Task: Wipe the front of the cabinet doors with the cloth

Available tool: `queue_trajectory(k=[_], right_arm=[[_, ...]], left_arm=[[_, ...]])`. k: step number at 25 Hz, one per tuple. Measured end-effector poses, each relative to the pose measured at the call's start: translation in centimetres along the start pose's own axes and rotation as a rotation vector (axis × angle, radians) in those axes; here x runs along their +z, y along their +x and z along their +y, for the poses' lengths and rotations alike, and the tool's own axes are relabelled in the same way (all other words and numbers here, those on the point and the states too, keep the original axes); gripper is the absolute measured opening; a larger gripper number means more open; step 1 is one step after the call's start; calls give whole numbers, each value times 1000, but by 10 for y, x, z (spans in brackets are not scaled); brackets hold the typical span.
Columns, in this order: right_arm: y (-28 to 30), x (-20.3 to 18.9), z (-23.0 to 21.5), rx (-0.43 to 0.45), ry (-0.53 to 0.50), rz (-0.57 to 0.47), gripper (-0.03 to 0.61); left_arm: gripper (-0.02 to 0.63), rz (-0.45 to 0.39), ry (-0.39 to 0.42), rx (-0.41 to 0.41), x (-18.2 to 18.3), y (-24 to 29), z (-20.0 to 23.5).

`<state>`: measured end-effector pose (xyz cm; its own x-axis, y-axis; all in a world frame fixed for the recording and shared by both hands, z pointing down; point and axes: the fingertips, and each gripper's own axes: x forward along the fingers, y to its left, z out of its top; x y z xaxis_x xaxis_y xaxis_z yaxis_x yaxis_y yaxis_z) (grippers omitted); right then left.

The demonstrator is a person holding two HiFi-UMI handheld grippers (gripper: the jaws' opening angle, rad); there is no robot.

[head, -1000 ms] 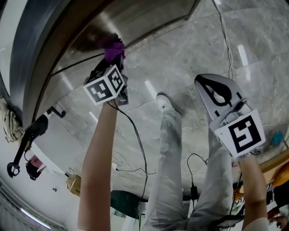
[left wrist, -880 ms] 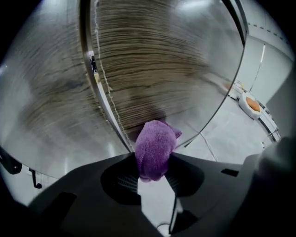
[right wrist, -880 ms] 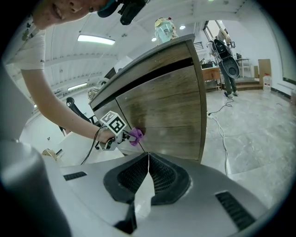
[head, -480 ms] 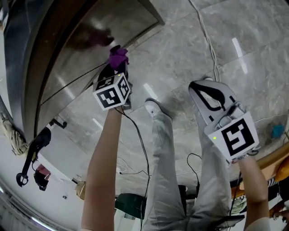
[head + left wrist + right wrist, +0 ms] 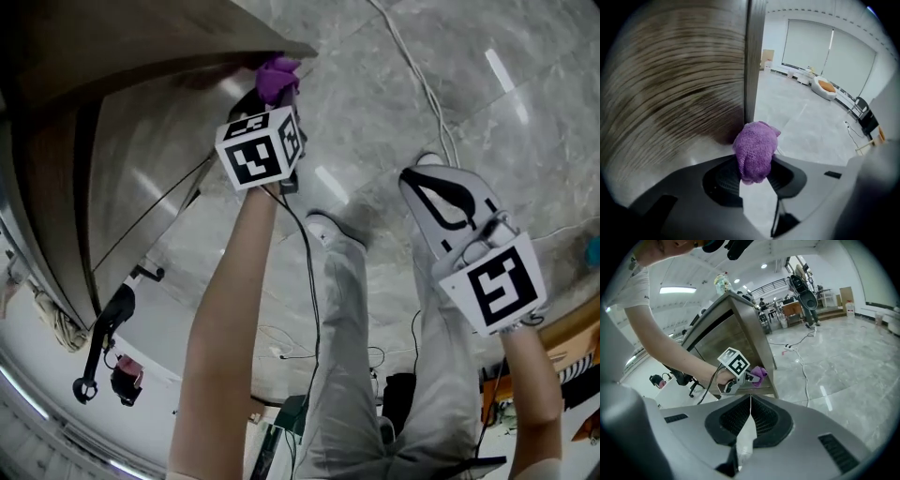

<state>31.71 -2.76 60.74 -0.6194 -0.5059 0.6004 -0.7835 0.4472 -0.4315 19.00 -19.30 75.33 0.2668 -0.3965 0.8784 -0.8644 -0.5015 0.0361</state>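
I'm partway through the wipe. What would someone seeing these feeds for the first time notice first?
The bright purple cloth stands out most. It is pinched in the left gripper, right by the edge of the wood-grain cabinet door. Next comes the right gripper, shut on nothing and held off to the side above the grey floor.

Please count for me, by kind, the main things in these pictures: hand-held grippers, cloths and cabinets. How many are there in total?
hand-held grippers: 2 (left hand-held gripper, right hand-held gripper)
purple cloth: 1
cabinet: 1
total: 4
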Motion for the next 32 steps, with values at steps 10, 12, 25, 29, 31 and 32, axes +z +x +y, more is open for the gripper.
queue_trajectory(k=[10, 12, 25, 29, 31, 32], right_arm=[[29, 3, 6, -27, 19, -1, 28], [37, 6, 16, -26, 14, -3, 28], [113, -7, 132, 60, -31, 25, 28], [126, -6, 153, 86, -32, 25, 28], [128, -2, 158, 97, -28, 17, 28], [127, 1, 157, 101, -29, 13, 28]], left_arm=[[140, 83, -39, 51, -57, -6, 67], [140, 109, -49, 70, -78, -14, 90], [139, 198, -191, 162, -190, -70, 219], [138, 217, -230, 178, -209, -88, 246], [138, 220, -226, 195, -214, -96, 254], [138, 220, -218, 200, -215, -98, 254]])
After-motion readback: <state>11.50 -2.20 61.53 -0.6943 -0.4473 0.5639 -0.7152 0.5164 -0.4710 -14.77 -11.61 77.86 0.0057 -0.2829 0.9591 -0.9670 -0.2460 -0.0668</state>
